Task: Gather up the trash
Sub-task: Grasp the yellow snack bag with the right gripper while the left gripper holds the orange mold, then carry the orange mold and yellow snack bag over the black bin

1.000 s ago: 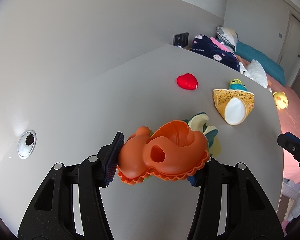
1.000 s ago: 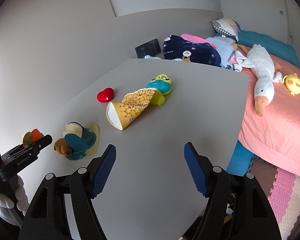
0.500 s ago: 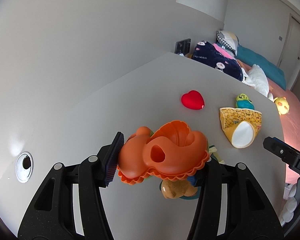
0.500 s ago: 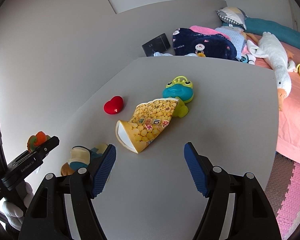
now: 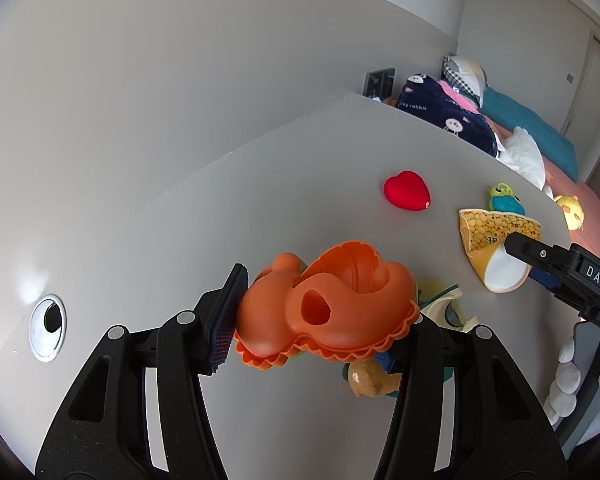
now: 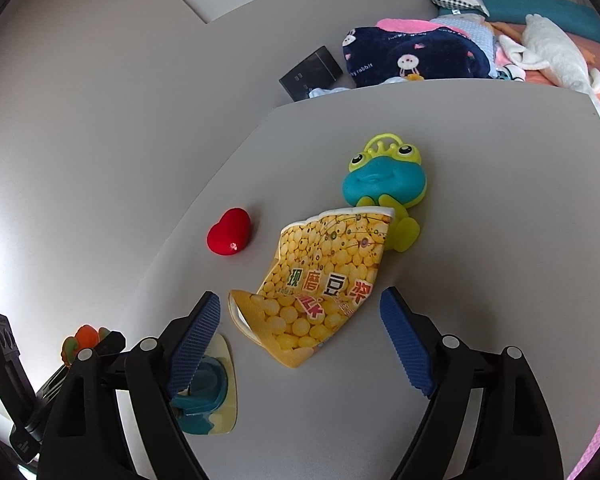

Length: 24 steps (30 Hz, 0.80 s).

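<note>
A crushed yellow paper cup (image 6: 320,280) printed with soybeans lies on its side on the grey table (image 6: 480,200); it also shows in the left wrist view (image 5: 496,240). My right gripper (image 6: 300,340) is open, its fingers on either side of the cup's near end, just above it. My left gripper (image 5: 316,320) is shut on an orange toy (image 5: 328,304) and holds it above the table. The right gripper's finger (image 5: 540,256) shows at the cup in the left wrist view.
A red heart (image 6: 229,237), a green and blue frog toy (image 6: 384,184) touching the cup, and a teal and cream toy (image 6: 208,392) lie on the table. A cable hole (image 5: 47,327) sits at the left. A bed with blankets and plush toys (image 6: 556,48) lies beyond.
My right gripper has moved forward and down until its open fingers flank the yellow cup. My left gripper has kept hold of the orange toy and drifted slightly back.
</note>
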Each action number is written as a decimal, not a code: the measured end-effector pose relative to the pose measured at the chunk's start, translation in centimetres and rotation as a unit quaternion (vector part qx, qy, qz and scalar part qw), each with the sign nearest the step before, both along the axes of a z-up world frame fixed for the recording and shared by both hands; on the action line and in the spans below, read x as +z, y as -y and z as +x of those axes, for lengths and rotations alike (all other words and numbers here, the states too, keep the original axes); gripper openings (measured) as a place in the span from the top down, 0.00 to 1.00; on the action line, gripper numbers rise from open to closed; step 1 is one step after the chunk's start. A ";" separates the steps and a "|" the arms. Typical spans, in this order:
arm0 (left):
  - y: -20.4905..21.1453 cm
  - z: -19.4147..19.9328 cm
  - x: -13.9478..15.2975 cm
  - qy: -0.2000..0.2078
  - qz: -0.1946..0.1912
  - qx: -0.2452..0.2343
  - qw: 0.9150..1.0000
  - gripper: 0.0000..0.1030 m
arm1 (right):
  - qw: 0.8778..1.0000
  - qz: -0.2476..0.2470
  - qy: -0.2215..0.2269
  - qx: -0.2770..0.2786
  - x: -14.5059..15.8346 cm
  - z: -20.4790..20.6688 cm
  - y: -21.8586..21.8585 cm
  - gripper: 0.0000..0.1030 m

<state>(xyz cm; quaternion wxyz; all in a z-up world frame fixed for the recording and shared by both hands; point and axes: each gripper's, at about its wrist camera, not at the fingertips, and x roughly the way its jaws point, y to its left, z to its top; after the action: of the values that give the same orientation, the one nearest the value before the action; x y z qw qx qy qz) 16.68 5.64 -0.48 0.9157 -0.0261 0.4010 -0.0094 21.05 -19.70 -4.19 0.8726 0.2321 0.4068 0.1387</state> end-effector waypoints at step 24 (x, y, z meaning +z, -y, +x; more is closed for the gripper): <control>1.6 -0.7 0.3 0.008 0.003 -0.020 1.000 0.48 | 0.998 -0.047 0.049 0.009 3.9 -4.4 0.8 0.48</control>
<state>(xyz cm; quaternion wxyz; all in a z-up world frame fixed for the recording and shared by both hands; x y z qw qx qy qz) 15.98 4.09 -0.15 0.9187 -0.0153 0.3939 -0.0264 16.65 -20.48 -0.32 0.9001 0.1803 0.3716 0.1389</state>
